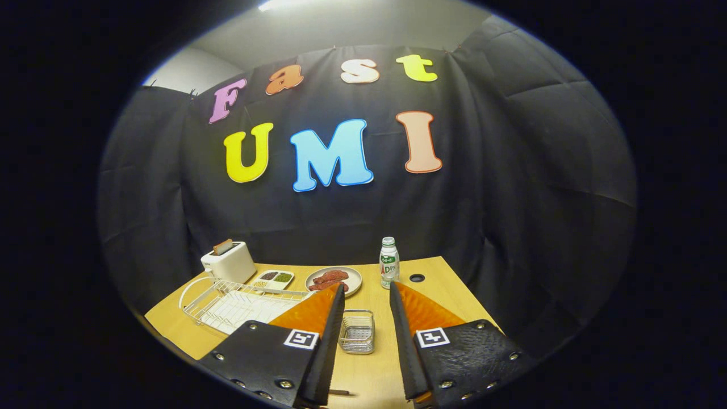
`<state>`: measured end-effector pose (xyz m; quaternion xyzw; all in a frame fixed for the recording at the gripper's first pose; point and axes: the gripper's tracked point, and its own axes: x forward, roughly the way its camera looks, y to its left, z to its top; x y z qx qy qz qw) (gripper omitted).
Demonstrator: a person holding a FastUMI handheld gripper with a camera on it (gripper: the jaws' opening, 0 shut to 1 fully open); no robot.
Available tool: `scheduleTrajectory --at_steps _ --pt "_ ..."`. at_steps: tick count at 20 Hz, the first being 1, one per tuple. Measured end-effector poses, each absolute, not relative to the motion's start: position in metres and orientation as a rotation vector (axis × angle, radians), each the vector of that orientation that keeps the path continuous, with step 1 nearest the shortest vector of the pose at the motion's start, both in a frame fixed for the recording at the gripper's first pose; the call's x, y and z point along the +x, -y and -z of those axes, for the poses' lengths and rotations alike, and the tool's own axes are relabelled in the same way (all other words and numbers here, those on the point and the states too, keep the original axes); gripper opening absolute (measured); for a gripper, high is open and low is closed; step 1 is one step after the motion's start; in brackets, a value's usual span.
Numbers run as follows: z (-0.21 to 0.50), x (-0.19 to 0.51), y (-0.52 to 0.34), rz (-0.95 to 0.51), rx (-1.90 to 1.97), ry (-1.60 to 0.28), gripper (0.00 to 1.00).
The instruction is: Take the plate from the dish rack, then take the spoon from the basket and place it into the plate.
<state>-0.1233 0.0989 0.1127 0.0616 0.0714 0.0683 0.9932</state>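
Pale wood tabletop (397, 363) stretches ahead, and the gripper (366, 295) hangs above it with its two fingers spread apart and nothing between them but air and, lower down, the small wire basket (356, 331) sitting on the table in the gap. Off beyond the left finger lies the white wire dish rack (227, 304), and whether a plate stands in it I cannot tell from here; the wires and a pale tray beneath blur together. A round plate (334, 280) carrying reddish food sits just past the left fingertip, with a divided dish (274, 279) and a white toaster (228, 262) further left, and a small bottle (389, 262) beyond the right fingertip. No spoon is plain in the basket either. My read: the job is at its very start, the rack comes first. To do it well, swing left and come in low, line the open fingers edge-on with the plate's rim, close on the rim firmly, then lift straight up so it clears the wires without snagging, keeping clear of the toaster behind.
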Motion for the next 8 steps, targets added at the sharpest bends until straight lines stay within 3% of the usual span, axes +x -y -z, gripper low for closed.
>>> scheduleTrajectory --at_steps 2,4,8 --pt "-0.1 -0.106 -0.074 -0.138 0.157 -0.092 0.48" --pt "-0.08 -0.088 -0.049 -0.142 0.187 -0.063 0.63" --pt "-0.012 -0.054 -0.017 -0.106 0.25 -0.079 0.75"
